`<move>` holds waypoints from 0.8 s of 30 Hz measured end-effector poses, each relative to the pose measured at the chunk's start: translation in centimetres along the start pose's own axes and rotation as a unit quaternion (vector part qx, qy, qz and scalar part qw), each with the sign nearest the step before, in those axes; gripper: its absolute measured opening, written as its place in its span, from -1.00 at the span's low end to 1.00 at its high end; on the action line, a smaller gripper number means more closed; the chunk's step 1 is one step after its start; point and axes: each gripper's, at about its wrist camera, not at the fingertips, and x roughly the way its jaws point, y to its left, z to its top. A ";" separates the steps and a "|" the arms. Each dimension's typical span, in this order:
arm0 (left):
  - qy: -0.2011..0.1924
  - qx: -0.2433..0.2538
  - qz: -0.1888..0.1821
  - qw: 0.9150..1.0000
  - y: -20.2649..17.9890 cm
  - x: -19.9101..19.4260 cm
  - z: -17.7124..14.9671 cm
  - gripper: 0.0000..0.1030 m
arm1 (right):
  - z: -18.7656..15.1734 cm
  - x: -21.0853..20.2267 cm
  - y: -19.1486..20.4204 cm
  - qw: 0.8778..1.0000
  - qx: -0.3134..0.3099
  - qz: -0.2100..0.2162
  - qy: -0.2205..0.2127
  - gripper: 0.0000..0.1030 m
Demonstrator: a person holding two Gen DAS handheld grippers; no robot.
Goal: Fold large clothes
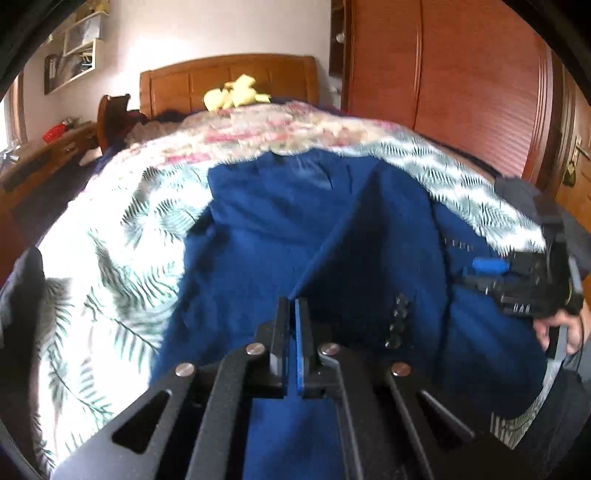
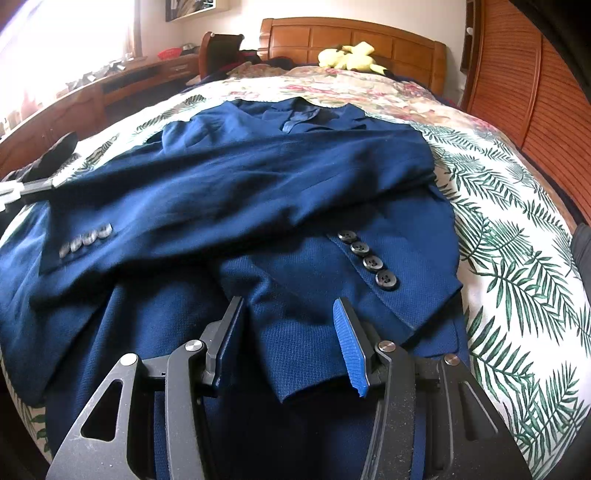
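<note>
Centre frame: blue jacket (image 2: 258, 177) on bed (image 2: 517, 258), sleeves crossed, body unfolded; left tool (image 1: 291, 314) clamped cloth, right tool (image 2: 288, 332) apart.

A bedroom in a home. A bed (image 2: 498, 236) fills most of both views, spread with a palm-leaf print cover and a floral quilt (image 2: 343, 86) toward its carved wooden headboard (image 2: 354, 37), where a yellow plush toy (image 2: 349, 55) lies. A tall reddish wooden wardrobe (image 1: 443, 74) stands along one side, a wooden desk (image 2: 122, 79) sits under a bright window (image 2: 70, 33), and wall shelves (image 1: 79, 44) hang above.
</note>
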 end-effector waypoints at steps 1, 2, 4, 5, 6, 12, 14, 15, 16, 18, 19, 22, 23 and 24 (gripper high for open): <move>-0.006 -0.002 0.008 1.000 0.3 -0.2 0.4 -1.00 | 0.0 0.0 0.1 1.000 0.000 0.000 0.000 -0.04; -0.010 -0.006 0.017 1.000 0.7 -0.2 0.8 -1.00 | 0.0 0.0 0.0 1.000 0.000 0.000 -0.001 -0.04; -0.012 -0.014 0.023 1.000 1.5 0.1 1.3 -1.00 | 0.0 0.0 0.0 1.000 0.001 0.002 0.000 -0.04; -0.009 -0.020 0.020 1.000 1.8 0.2 1.6 -1.00 | 0.0 0.0 0.0 1.000 0.003 0.004 0.000 -0.04; -0.007 -0.028 0.016 0.999 2.2 0.3 1.7 -1.00 | -0.1 0.1 -0.1 1.000 0.005 0.007 0.001 -0.04; -0.009 -0.033 0.013 0.999 3.0 -1.9 0.9 -0.97 | -0.1 0.1 -0.2 1.000 0.008 0.012 -0.001 -0.04; -0.003 -0.033 0.019 0.999 3.5 -3.0 -0.2 -0.92 | -0.1 0.1 -0.2 1.000 0.009 0.013 -0.001 -0.04; 0.001 -0.034 0.019 0.999 3.7 -3.3 -0.7 -0.90 | -0.1 0.1 -0.2 1.000 0.009 0.013 -0.001 -0.04; 0.010 -0.034 0.022 0.999 4.0 -3.8 -1.6 -0.88 | -0.1 0.1 -0.3 1.000 0.010 0.014 -0.001 -0.04; 0.027 -0.039 0.035 0.998 4.9 -4.7 -3.5 -0.86 | -0.1 0.1 -0.3 1.000 0.010 0.016 -0.001 -0.03; 0.034 -0.041 0.038 0.998 5.1 -5.0 -4.2 -0.85 | -0.1 0.1 -0.4 1.000 0.011 0.016 -0.002 -0.03; 0.058 -0.040 0.052 0.996 5.7 -5.6 -6.5 -0.84 | -0.1 0.1 -0.4 1.000 0.010 0.016 -0.002 -0.03; 0.068 -0.038 0.057 0.995 5.9 -5.7 -7.3 -0.83 | -0.1 0.1 -0.4 1.000 0.010 0.016 -0.002 -0.03; 0.075 -0.037 0.062 0.995 6.0 -5.9 -7.9 -0.83 | -0.1 0.1 -0.4 1.000 0.011 0.016 -0.002 -0.03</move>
